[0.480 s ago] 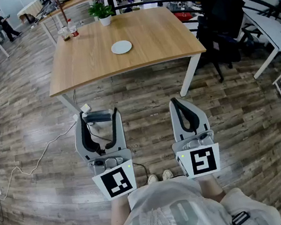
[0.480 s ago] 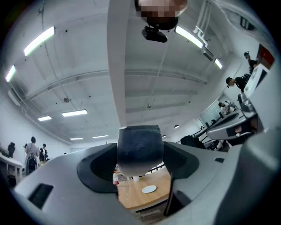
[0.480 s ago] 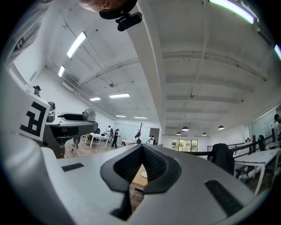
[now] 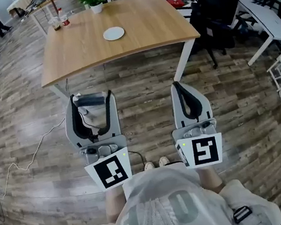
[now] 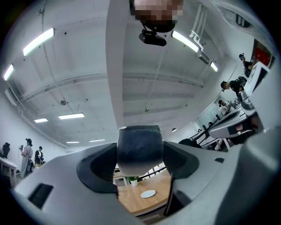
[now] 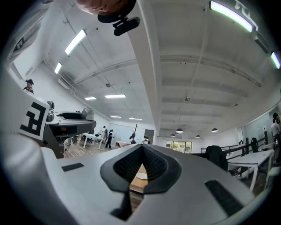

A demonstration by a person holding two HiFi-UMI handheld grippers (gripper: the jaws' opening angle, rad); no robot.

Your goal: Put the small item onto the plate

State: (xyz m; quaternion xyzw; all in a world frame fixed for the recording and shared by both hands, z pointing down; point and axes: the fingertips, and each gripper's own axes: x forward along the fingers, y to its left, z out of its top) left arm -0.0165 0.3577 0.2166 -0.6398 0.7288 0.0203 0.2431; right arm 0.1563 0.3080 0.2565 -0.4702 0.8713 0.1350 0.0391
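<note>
Left gripper (image 4: 91, 103) is clamped on the small dark grey roll-like item (image 5: 139, 149), which holds its jaws wide. The right gripper (image 4: 177, 85) has its jaws together and empty, and both are well short of the desk (image 4: 82, 57). This looks like the carry step: the white plate (image 4: 113, 33) sits bare mid-desk, nearer the far edge, so next comes closing in on the near edge, reaching the left gripper over the plate and lowering before letting go.

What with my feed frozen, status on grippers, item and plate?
Left gripper clamped on dark grey blocky item. Right gripper shut, empty. Round white plate bare on wooden table ahead; no obstacle seen between.
</note>
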